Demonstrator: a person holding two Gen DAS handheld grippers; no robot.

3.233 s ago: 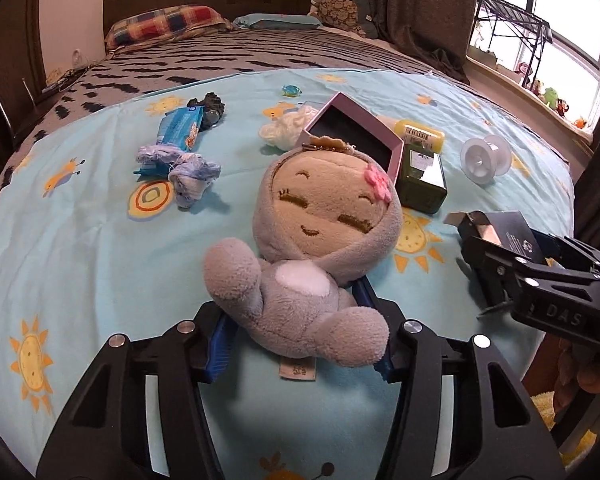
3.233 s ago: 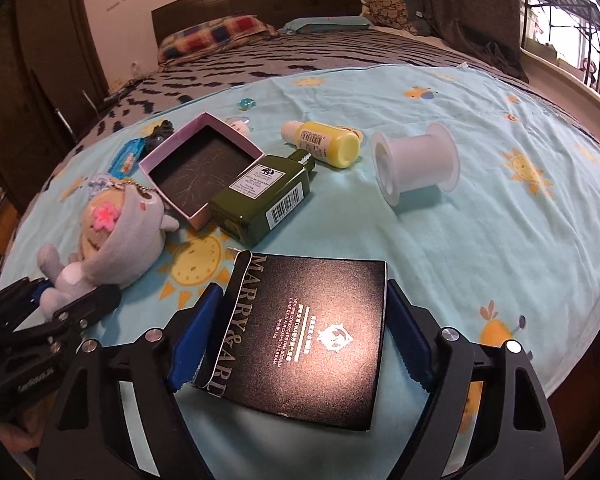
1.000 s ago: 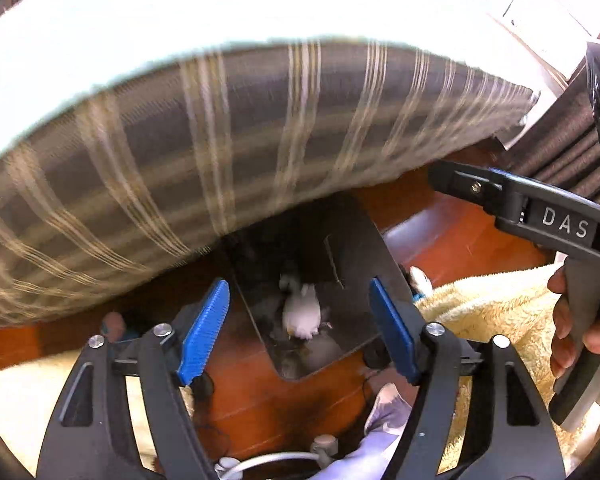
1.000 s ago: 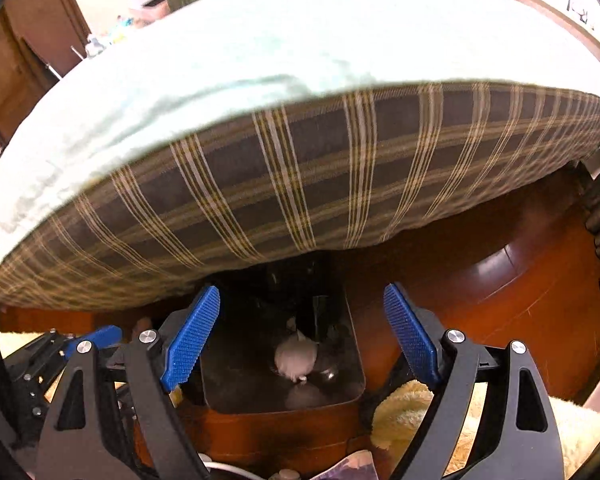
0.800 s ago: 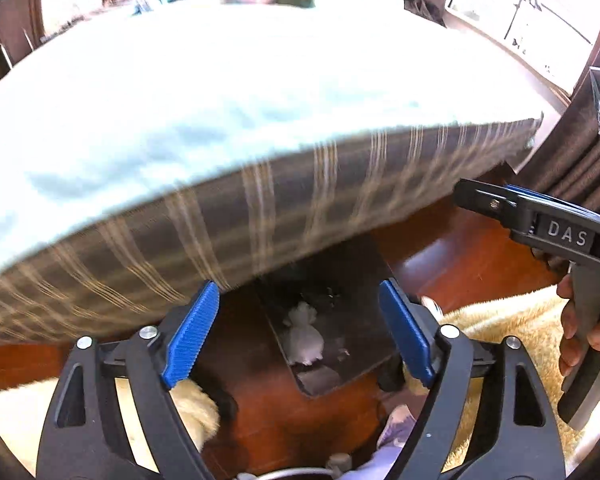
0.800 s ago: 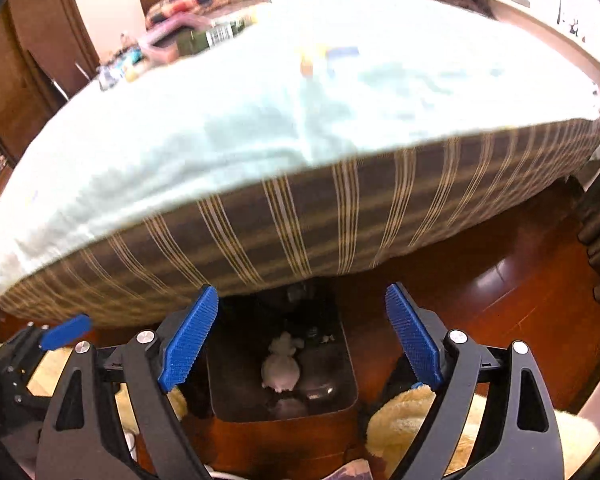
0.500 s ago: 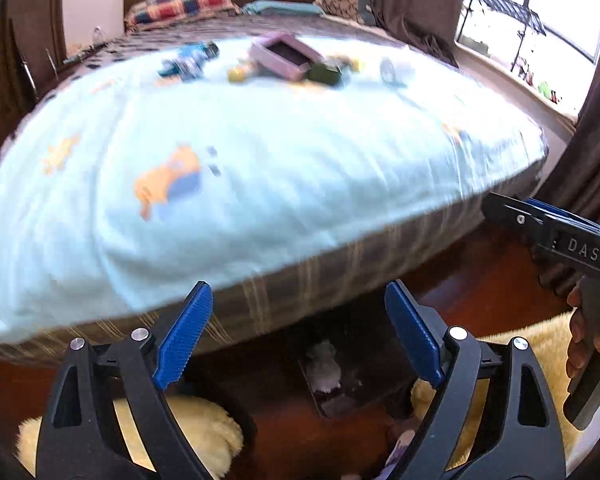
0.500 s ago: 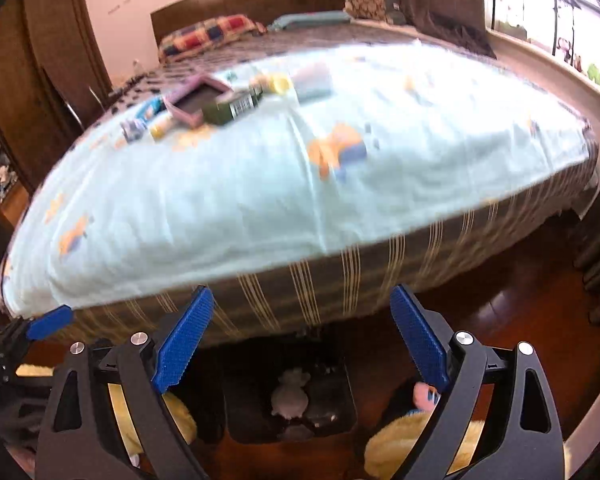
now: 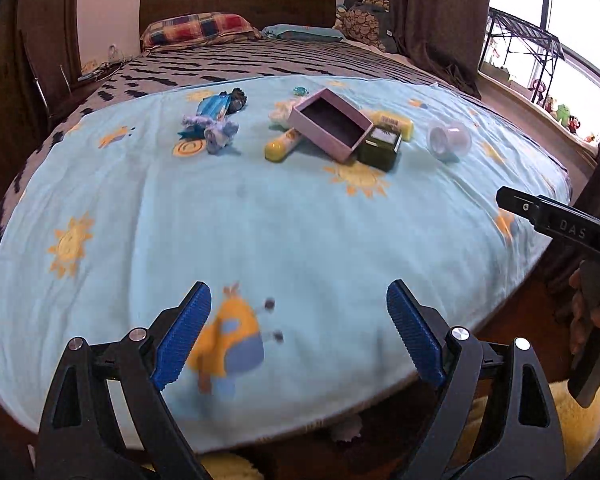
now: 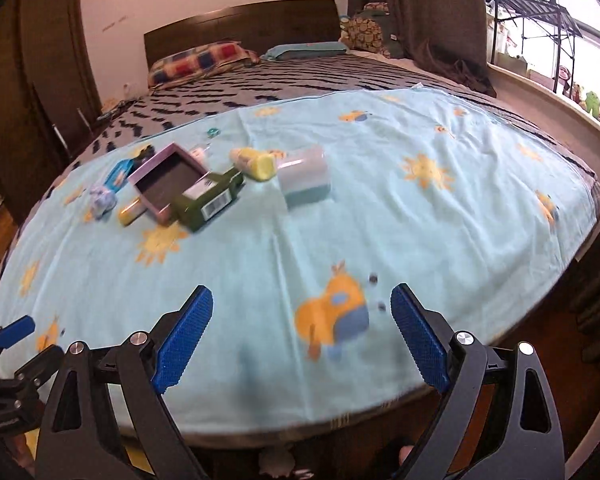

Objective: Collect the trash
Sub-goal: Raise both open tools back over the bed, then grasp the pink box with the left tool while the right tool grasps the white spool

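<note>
A cluster of trash is seen on the blanket (image 9: 260,216) toward its far edge, well apart from both grippers. In the cluster, an open pink box (image 9: 330,124) lies tilted, touching a green box (image 9: 381,148) on its right; a yellow tube (image 9: 282,145) lies against its left side, and a yellow bottle (image 9: 394,124) is just behind the green box. A clear spool (image 9: 449,140) lies on its side further right. Left of the pink box, a blue wrapper (image 9: 216,105) and a crumpled blue wad (image 9: 216,132) are found together. The left gripper (image 9: 298,336) is held over the blanket's near edge, its jaws spread wide after just opening, with nothing between them. The right gripper (image 10: 302,336) is likewise spread and empty, its jaws also just opened, over the near edge. Below that edge, part of a white object is glimpsed on the floor.
</note>
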